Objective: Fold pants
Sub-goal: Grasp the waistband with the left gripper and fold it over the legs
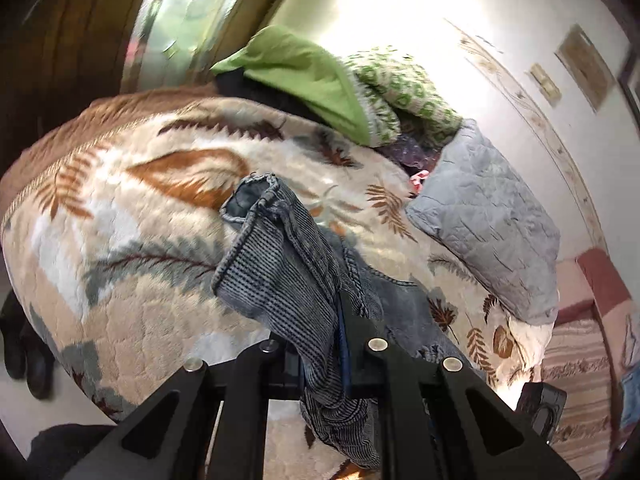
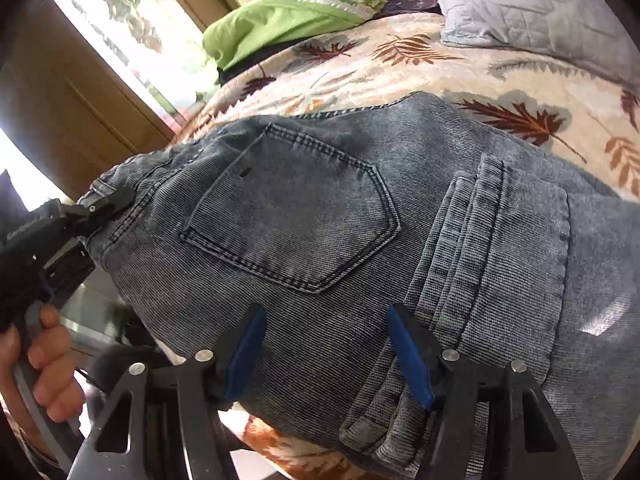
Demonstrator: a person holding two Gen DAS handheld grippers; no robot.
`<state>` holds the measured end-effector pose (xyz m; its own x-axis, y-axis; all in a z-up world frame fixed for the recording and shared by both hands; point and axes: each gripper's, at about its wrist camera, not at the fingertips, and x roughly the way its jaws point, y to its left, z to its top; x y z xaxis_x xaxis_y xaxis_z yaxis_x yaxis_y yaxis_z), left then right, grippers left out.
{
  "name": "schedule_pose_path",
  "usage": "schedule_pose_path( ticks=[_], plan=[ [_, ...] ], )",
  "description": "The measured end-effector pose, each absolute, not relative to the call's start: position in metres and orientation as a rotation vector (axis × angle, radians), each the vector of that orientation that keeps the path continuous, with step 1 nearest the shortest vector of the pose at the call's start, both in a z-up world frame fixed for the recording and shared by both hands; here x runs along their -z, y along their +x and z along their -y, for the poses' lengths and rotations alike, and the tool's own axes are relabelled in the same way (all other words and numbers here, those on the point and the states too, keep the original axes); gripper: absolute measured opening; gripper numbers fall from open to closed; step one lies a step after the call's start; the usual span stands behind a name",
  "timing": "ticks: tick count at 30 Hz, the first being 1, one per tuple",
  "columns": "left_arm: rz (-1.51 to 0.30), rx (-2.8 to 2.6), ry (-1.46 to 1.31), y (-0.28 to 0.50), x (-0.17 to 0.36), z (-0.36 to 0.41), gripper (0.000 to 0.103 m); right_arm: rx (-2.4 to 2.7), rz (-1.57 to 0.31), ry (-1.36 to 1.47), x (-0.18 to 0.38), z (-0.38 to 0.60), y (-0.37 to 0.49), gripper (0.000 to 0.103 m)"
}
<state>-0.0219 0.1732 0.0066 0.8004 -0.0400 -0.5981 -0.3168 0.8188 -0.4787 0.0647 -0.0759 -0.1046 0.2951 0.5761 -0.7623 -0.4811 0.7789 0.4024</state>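
Blue-grey jeans (image 2: 320,216) lie on a leaf-patterned bedspread (image 2: 360,68), back pocket up, with folded leg layers at the right. My right gripper (image 2: 326,348) is open just above the jeans near the bed's front edge, its blue pads (image 2: 244,352) apart and empty. My left gripper (image 1: 334,320) is shut on the jeans' waistband; the bunched denim (image 1: 276,256) stands up between its fingers. In the right wrist view the left gripper (image 2: 110,200) grips the jeans' left edge, held by a hand (image 2: 44,360).
A green blanket (image 1: 304,76) and a green-white patterned blanket (image 1: 404,88) are piled at the bed's far side. A grey quilted pillow (image 1: 492,216) lies at the right. A wall is behind, and a striped rug (image 1: 576,380) is on the floor.
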Motion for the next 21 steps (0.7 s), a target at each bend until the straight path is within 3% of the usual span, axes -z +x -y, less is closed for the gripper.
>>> schedule_pose_path(
  ticks=[5,10,16,19,21],
  plan=[
    [-0.596,-0.032,-0.305,-0.008,-0.056,-0.085,0.012,-0.661,-0.934,0.311,0.07,0.148,0.055,0.067],
    [-0.6,0.104,-0.11,-0.003,-0.058,0.012,0.012,-0.516,-0.818,0.452,0.045,0.247,0.04,0.067],
    [-0.776,0.206,0.083,0.015,0.011,0.114,0.013,-0.339,-0.782,0.598,0.054,0.35,0.024,0.067],
    [-0.977,0.256,0.177,0.023,0.072,0.146,0.02,-0.305,-0.805,0.643,0.073,0.372,0.019,0.067],
    [-0.917,0.267,0.211,0.013,0.07,0.152,0.028,-0.306,-0.839,0.654,0.086,0.377,0.019,0.067]
  ],
)
